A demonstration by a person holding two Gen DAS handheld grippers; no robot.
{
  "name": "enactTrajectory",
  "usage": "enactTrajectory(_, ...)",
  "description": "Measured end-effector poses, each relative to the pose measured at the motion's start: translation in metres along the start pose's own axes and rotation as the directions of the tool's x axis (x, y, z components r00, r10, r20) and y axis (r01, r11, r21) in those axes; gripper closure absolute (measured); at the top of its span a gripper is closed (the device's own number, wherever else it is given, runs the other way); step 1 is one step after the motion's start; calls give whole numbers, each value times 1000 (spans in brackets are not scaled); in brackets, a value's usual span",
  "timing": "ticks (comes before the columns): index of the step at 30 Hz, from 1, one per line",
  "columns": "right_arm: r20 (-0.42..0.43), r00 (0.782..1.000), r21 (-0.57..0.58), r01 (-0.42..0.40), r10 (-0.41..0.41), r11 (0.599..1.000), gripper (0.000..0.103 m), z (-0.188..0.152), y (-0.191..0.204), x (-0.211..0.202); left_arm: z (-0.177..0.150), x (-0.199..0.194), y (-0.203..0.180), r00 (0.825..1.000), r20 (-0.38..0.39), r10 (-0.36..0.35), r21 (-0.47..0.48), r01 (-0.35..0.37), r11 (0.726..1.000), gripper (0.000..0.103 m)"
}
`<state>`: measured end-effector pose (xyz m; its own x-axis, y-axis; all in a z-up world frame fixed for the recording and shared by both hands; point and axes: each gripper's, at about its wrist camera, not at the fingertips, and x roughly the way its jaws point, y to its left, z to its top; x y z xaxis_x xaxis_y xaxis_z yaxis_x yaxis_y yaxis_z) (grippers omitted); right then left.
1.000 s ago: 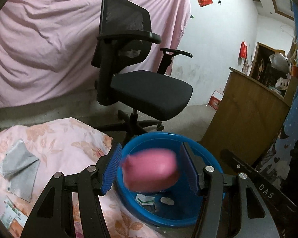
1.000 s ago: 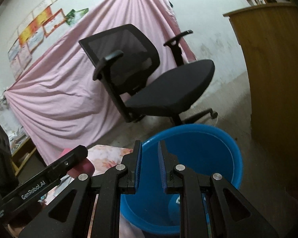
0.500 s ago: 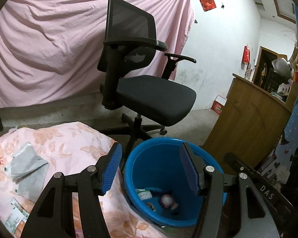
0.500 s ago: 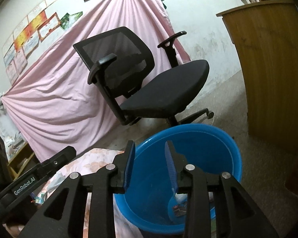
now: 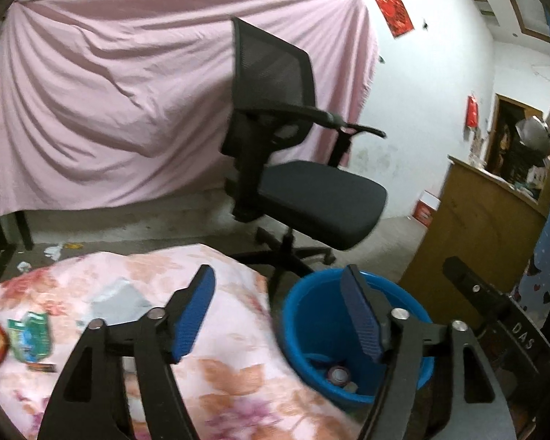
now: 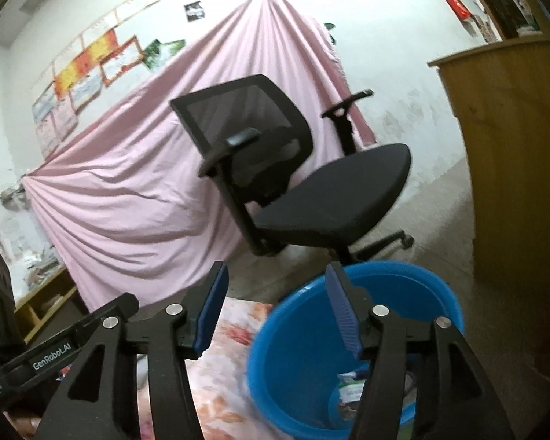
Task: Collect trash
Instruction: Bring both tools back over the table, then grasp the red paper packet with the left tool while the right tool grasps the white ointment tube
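Both grippers, left and right, are opening with nothing between their pads. Trash lies in the blue bin, right of the floral cloth where wrappers remain.

Left gripper and right gripper — jaws opening, empty.

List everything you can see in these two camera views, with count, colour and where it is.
bucket: one, blue, on the floor beside the floral cloth, trash inside
office chair: one, black, behind the bucket
sheet: one, pink, hung on the wall
floral cloth: one, pink, bottom left
wrappers: several, green and red, on the cloth's left
cabinet: one, brown wood, right
left gripper: black, blue fingers, opening, empty
right gripper: same, opening, empty
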<state>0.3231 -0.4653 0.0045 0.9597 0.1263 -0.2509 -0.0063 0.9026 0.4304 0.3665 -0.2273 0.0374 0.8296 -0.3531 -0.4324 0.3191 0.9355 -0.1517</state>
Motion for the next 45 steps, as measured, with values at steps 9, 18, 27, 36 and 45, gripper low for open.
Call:
enactTrajectory(9, 63, 992, -59, -107, 111, 992, 5, -5, 51, -1, -2, -64, 63, 981, 130, 146, -89, -135, 987, 2)
enactTrajectory(18, 79, 970, -225, -206, 228, 952, 0, -23, 119, -5, -6, -122, 122, 936, 210, 283, -163, -252, 954, 2)
enactTrajectory(27, 78, 947, -379, -261, 311, 888, 0, -52, 179, -11, -29, -165, 157, 882, 262, 392, -147, -365, 919, 2)
enactTrajectory(36, 31, 937, -464, -295, 348, 836, 0, -75, 211, -12, -65, -185, 183, 848, 262, 462, -104, -451, 887, 2)
enactTrajectory(45, -84, 948, -513, -305, 307, 802, 0, -95, 227, 7, -88, -169, 201, 866, 164, 473, -52, -471, 880, 2)
